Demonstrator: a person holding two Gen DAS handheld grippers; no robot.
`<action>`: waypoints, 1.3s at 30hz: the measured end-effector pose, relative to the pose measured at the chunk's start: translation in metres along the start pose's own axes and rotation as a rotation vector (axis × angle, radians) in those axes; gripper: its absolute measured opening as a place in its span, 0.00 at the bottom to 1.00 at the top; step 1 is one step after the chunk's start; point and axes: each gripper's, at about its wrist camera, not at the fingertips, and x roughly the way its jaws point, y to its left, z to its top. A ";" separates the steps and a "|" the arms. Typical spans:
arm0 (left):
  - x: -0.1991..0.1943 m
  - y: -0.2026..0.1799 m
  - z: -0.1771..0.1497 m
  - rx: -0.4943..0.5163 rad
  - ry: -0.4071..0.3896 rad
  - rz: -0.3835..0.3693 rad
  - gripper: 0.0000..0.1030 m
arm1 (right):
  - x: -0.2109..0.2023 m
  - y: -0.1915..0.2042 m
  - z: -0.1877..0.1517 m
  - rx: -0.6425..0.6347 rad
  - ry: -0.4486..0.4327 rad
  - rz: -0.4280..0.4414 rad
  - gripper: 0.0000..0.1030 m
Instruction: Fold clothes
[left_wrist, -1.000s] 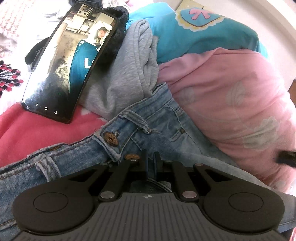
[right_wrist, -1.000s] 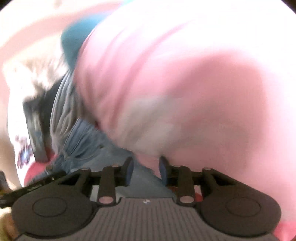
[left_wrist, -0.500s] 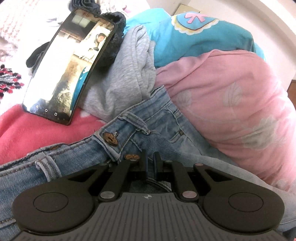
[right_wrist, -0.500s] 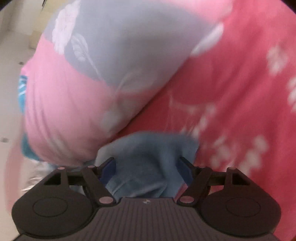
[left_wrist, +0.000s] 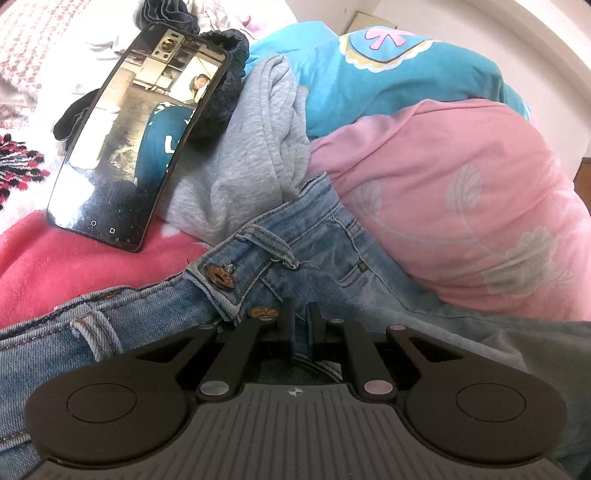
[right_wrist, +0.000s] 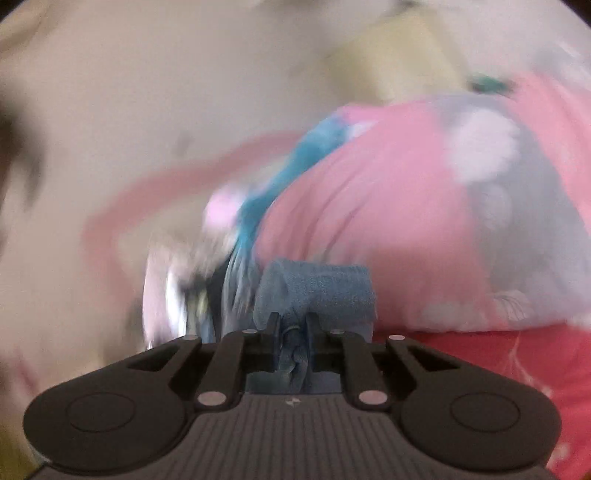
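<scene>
The left gripper (left_wrist: 300, 314) was pinched down on the waistband of the blue jeans (left_wrist: 303, 258), its jaws nearly together with a thin fold of denim between them, just right of a copper button (left_wrist: 220, 276). The jeans lay across a red blanket (left_wrist: 55, 266) that covered the bed; their lower part was hidden under the gripper's black body, and their left end ran out of the left wrist view.

Beyond the waistband, a grey sweatshirt (left_wrist: 251, 162) lay bunched against a pink floral pillow (left_wrist: 461, 206), which covered the jeans' right side. A teal pillow (left_wrist: 388, 81) with a pink bow patch sat behind that, its far edge cut off by the lens rim. A phone (left_wrist: 136, 140) leaned on a dark knitted garment (left_wrist: 225, 92), its lit screen too small to read. More pale cloth at the top left corner was hard to identify.

The right wrist view was heavily smeared by motion. The right gripper (right_wrist: 291, 325) had just been closing, and its jaws stood narrow, clamped on a bunched fold of blue denim (right_wrist: 325, 291) that rose in a roll above the fingertips. Which end of the jeans this was could not be told. Behind it the pink pillow (right_wrist: 369, 214) and a strip of the red blanket (right_wrist: 480, 354) were recognisable; the whitish left half of that view was only blur.
</scene>
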 end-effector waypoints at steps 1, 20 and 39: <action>0.000 0.000 0.000 -0.001 0.000 0.000 0.08 | 0.002 0.012 -0.010 -0.050 0.064 -0.010 0.14; -0.001 -0.001 0.001 0.007 -0.004 0.011 0.08 | 0.038 -0.032 0.027 0.208 0.091 -0.134 0.54; 0.000 -0.001 0.003 0.008 0.004 0.011 0.08 | 0.280 -0.042 0.044 0.252 0.536 -0.088 0.06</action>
